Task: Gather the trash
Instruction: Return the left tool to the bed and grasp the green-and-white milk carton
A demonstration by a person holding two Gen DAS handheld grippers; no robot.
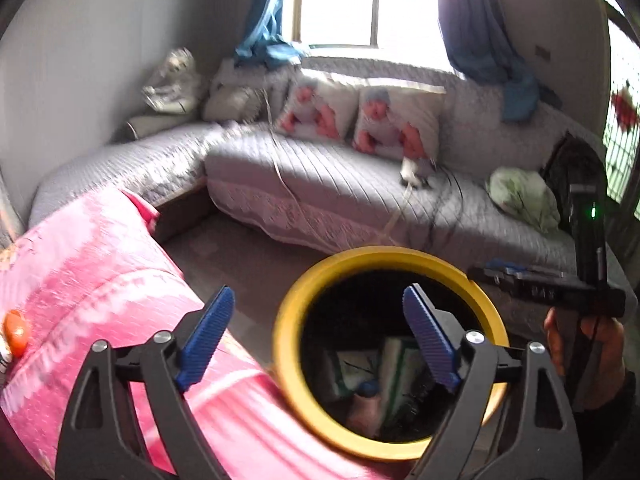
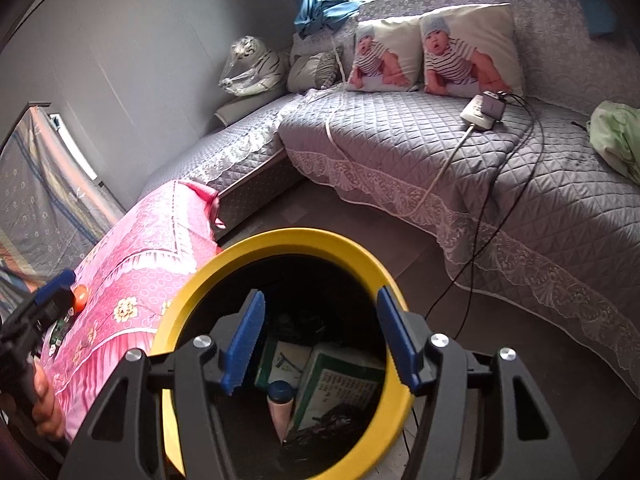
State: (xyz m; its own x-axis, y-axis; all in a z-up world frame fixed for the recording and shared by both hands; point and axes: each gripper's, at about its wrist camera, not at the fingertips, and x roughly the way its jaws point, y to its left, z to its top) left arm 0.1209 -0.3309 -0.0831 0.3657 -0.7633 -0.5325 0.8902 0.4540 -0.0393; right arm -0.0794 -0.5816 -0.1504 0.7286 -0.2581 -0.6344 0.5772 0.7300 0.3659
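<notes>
Nearest in the left wrist view, the left gripper (image 1: 316,334) stands with its blue pads spread wide and nothing between them, one pad over the pink bedspread (image 1: 100,280), the other over the mouth of the yellow-rimmed bin (image 1: 288,320). In the right wrist view the right gripper (image 2: 322,338) also stands parted and empty, both pads hanging over the bin's (image 2: 188,300) dark opening. Down inside lie the collected pieces: a green-and-white carton (image 2: 336,384), a second flatter packet (image 2: 280,360) and a pinkish bottle with a blue cap (image 2: 280,400); the left view shows the same heap, but blurred. Only the right view shows the left gripper from outside, at its left edge over the bedspread, close to a small orange object (image 2: 80,294) beside a patterned packet (image 2: 60,328). Only the left view shows the right-hand tool's black body with a green light (image 1: 592,212) and the hand (image 1: 588,360) gripping it. Beyond the bin runs the grey quilted sofa (image 2: 400,140), with two baby-print cushions (image 2: 432,52), a power strip (image 2: 482,112) with cables, and a wrapped toy tiger (image 2: 252,66) in the corner. The window (image 1: 360,0) shows fully only in the left view.
</notes>
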